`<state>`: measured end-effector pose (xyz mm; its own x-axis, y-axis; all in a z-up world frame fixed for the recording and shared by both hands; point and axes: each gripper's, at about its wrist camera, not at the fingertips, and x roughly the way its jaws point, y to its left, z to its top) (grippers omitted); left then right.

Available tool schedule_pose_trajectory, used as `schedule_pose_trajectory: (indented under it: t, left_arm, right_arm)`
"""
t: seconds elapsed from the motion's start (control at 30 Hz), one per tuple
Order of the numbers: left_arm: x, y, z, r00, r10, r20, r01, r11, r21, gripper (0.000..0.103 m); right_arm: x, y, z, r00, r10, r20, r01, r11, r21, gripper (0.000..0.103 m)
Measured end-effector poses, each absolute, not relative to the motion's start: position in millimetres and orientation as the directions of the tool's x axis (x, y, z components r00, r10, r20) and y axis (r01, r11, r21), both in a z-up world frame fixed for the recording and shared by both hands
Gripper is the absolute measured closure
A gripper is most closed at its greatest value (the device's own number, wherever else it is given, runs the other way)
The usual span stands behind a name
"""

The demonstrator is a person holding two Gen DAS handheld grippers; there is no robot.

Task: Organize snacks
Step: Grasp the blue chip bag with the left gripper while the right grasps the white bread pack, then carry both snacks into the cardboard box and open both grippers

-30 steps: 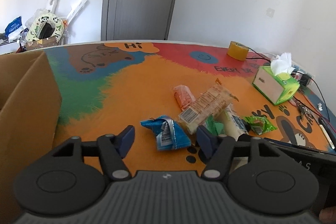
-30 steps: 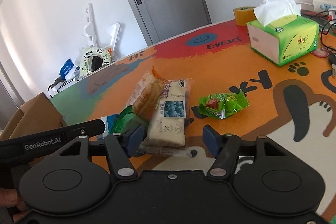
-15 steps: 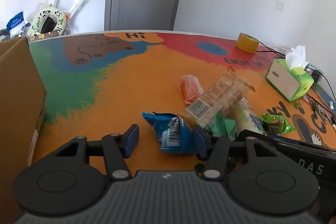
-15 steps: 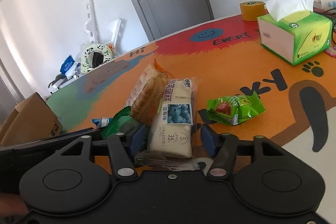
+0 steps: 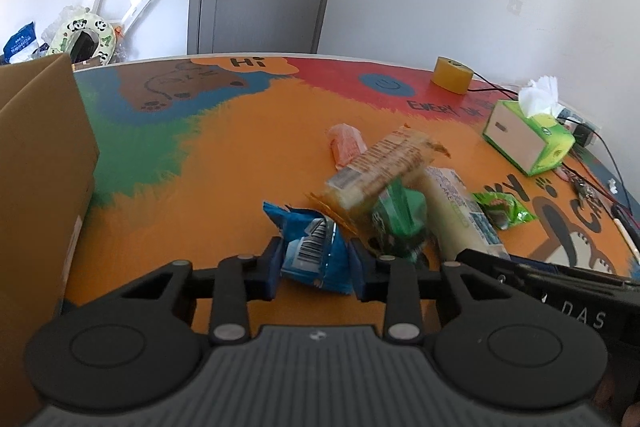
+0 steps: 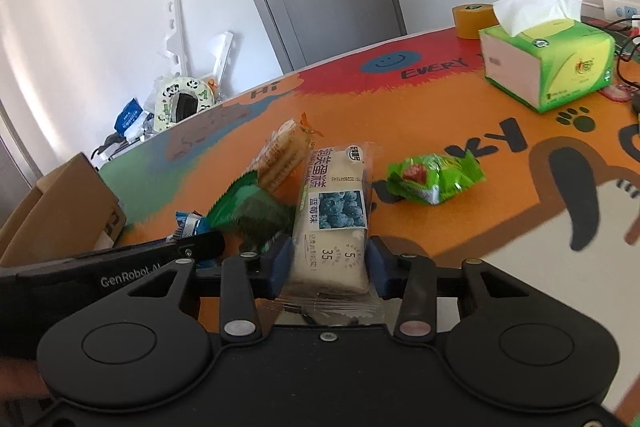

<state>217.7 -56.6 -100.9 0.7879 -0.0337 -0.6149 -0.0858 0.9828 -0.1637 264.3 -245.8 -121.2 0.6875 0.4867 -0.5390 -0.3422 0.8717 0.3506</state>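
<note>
Snacks lie in a heap on the colourful table mat. My left gripper (image 5: 316, 267) is shut on a blue snack packet (image 5: 310, 251) at the heap's near edge. My right gripper (image 6: 330, 265) is shut on a white blueberry cake pack (image 6: 334, 219). Behind them lie a tan cracker pack (image 5: 380, 171), a dark green packet (image 5: 400, 223), an orange packet (image 5: 346, 145) and a light green packet (image 6: 434, 179). A cardboard box (image 5: 36, 163) stands at the left.
A green tissue box (image 6: 548, 67) and a yellow tape roll (image 5: 452, 75) stand at the far right. Cables (image 5: 592, 183) lie along the right edge. Clutter (image 5: 84, 35) sits beyond the table by a grey door.
Both grippers moved forward onto the heap and closed: the left on the blue packet, the right on the blueberry cake pack.
</note>
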Motion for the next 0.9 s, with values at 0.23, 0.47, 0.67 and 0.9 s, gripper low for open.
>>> schedule_pose_trajectory:
  t: [0.23,0.47,0.67,0.9]
  left_arm:
    - [198,-60,-96,0.798,-0.048,-0.600,-0.069,0.983,-0.170,0.070]
    - [187,-58,-93,0.804,-0.050,-0.593,-0.067,0.983,-0.173,0.070]
    - [180,-54,-88,0.810,-0.047,-0.585,-0.069,0.982,-0.174,0.070]
    - [172,-49,-80,0.824,-0.035,-0.566,-0.076,0.982,-0.173,0.070]
  right_arm:
    - [243,-252,-117,0.682,0.472,-0.558,-0.339,0.881,0.331,0.061]
    - [241,-247,-113,0.701,0.460,-0.545,-0.335,0.887,0.317,0.054]
    - [246,-233,-113,0.713,0.443,-0.544,-0.341,0.897,0.282,0.047]
    - [245,-228,-115,0.689,0.448,-0.569,-0.354,0.894,0.275,0.068]
